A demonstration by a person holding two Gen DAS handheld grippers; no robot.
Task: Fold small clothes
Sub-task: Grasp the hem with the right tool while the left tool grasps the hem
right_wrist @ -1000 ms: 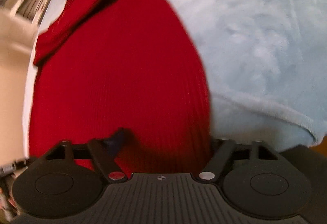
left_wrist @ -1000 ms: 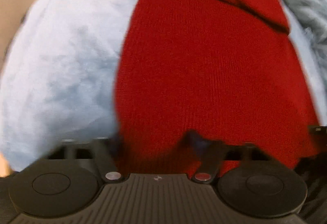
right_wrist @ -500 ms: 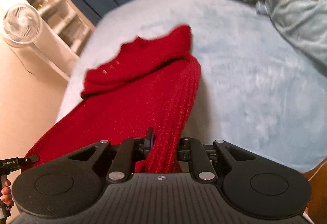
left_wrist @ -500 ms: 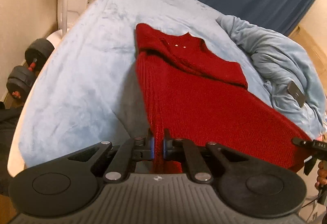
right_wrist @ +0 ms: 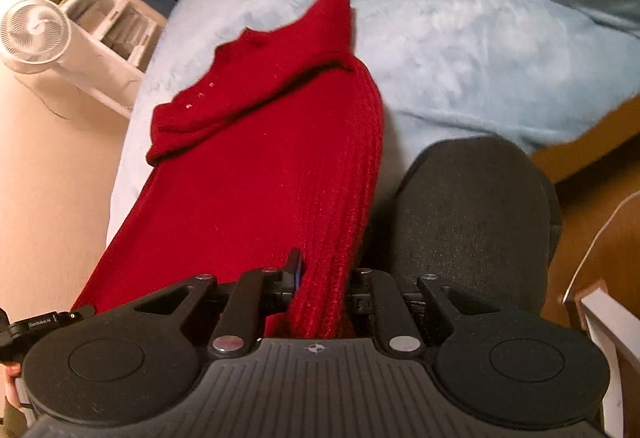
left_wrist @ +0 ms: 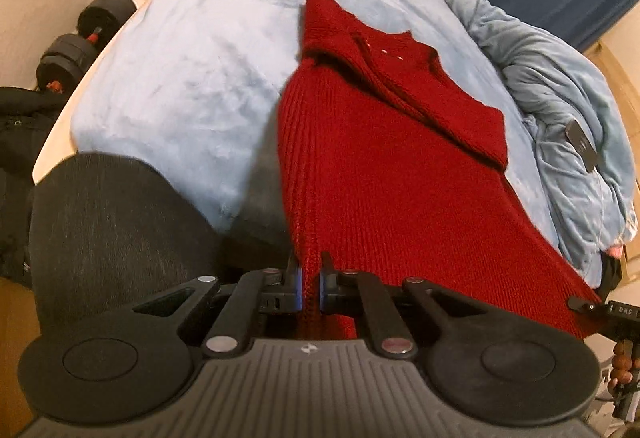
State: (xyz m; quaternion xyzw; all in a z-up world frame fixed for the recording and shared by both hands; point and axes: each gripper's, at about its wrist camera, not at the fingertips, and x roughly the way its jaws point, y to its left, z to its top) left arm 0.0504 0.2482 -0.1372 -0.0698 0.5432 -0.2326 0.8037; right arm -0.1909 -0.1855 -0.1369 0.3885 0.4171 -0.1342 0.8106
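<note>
Red knit sweater (left_wrist: 392,174) hem now clamped in both jaws, raised off bed (left_wrist: 180,78) near edge; ready for folding toward collar.

So we've got one red knit sweater (left_wrist: 384,166), chunky ribbed texture, stretched out lengthwise on the bed. Its far end lies flat with the sleeves folded across the chest, and we can spot the neckline and a few tiny pale dots near it (right_wrist: 200,94). The near end is lifted off the bed, hem pulled up toward us at both corners, so the body slopes from near to far. The ribbing bunches into ridges along the left and right edges where it's pinched.
</note>
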